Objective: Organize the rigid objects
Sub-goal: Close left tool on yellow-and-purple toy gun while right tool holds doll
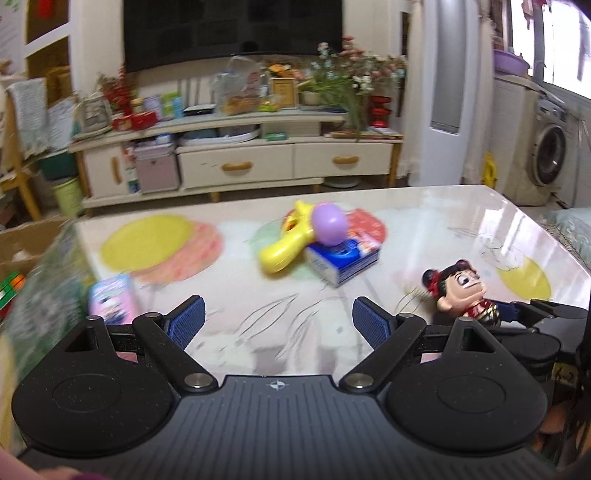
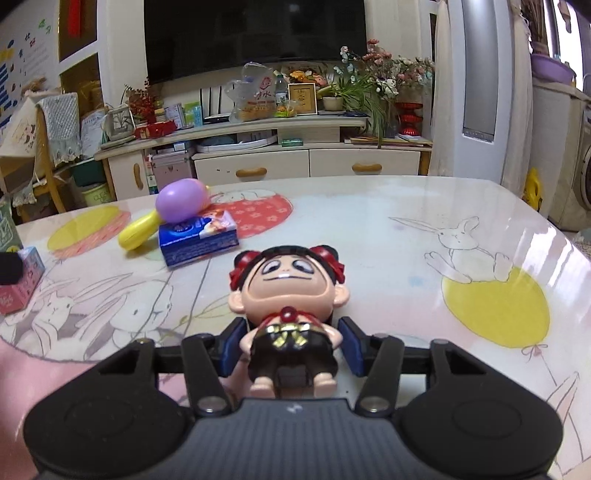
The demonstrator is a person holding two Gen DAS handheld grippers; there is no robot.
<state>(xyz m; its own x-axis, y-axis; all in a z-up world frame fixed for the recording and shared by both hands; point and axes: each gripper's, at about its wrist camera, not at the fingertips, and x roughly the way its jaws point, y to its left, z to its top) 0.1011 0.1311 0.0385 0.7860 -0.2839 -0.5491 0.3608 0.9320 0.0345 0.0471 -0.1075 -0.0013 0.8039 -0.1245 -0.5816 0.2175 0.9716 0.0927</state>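
Pink-sided box (image 2: 16, 286) sits at the table's (image 2: 369, 229) left edge; further right, a yellow toy (image 2: 142, 230) with a purple egg (image 2: 183, 201) leans on a blue tissue pack (image 2: 197, 240). Nothing looks sorted yet, so most of the tidying seems left. The left gripper (image 1: 277, 325) hangs released and empty. The right gripper (image 2: 290, 345) brackets a doll (image 2: 288, 295) lying on the table, with a slight gap visible beside each pad, so it looks released.

television (image 2: 255, 33) | TV cabinet (image 2: 258, 162) | flowers (image 2: 384, 70) | washing machine (image 1: 550, 155)
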